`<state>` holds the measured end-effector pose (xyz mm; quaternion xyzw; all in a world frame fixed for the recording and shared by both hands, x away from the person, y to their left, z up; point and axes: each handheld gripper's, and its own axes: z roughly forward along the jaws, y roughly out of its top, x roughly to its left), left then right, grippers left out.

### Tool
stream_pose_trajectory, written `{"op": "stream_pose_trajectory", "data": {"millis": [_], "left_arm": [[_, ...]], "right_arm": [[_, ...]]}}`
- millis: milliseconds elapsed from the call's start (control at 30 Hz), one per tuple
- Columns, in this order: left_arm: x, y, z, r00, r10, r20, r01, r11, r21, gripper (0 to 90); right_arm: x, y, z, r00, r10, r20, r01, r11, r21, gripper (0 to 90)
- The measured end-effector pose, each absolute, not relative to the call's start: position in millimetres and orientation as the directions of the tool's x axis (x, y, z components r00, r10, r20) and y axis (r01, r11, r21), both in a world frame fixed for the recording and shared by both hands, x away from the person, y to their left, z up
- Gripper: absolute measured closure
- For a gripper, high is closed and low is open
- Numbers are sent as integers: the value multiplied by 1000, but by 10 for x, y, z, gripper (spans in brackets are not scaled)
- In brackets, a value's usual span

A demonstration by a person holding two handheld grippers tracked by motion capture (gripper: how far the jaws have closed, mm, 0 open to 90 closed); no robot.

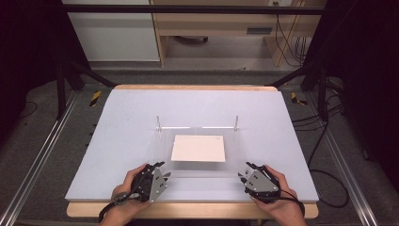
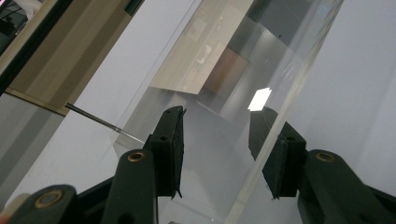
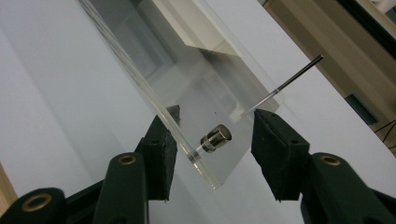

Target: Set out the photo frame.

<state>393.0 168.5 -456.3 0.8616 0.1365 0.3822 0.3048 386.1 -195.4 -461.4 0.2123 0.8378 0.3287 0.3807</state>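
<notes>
Both grippers stood at the near corners of a clear box (image 1: pixel 200 141) that rested in the middle of the table (image 1: pixel 117 141), a white sheet (image 1: pixel 198 148) lying flat on its floor. The step in hand appeared to be the approach to a two-handed grasp: each tool had been brought to one side wall, but neither had closed.

Left gripper (image 1: pixel 157 173): jaws apart. In the left gripper view the left wall (image 2: pixel 275 84) ran up between the two pads (image 2: pixel 170 140), with open space on either side of it; no contact could be seen.

Right gripper (image 1: pixel 244 175): jaws apart. In the right gripper view the right wall (image 3: pixel 187 116) passed between the pads (image 3: pixel 275 144), and a small metal knob (image 3: pixel 215 137) stood out from its near end, closer to the left pad.

Two thin pins (image 1: pixel 158 121) rose upright at the far corners of the box; one appeared as a slanted rod (image 3: pixel 299 74) in the right gripper view.

Orientation: the box sat square to the table, open upward. Its side walls ran from near to far, while its broader span, like the long axis of the sheet, lay left to right.

The next move probably called for both jaw pairs to close on the walls together, and evenly, since clear plastic is slippery and an unequal grip could twist the box. Whether the knob was meant to be gripped instead could not be told.
</notes>
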Motion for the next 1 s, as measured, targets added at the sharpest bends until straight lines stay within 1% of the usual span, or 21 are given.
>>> {"op": "stream_pose_trajectory", "data": {"millis": [133, 400, 567, 767, 1000], "left_arm": [[3939, 1715, -4531, 672, 482, 563, 9, -765, 644, 542], [3965, 1822, -4442, 669, 526, 526, 35, -729, 684, 552], [3970, 1862, -4370, 680, 522, 515, 38, -727, 686, 566], [4024, 1875, -4272, 699, 519, 492, 45, -719, 694, 574], [4133, 1887, -4084, 721, 519, 458, 58, -705, 707, 593]], "right_arm": [[3858, -1944, -4597, -610, 601, -516, 89, 699, 709, 526], [3847, -1918, -4531, -620, 611, -491, 81, 673, 735, 545], [3852, -1902, -4488, -628, 613, -480, 85, 667, 740, 549], [3901, -1930, -4400, -643, 621, -448, 95, 645, 758, 551], [4004, -1992, -4248, -668, 637, -385, 116, 600, 792, 554]]}}
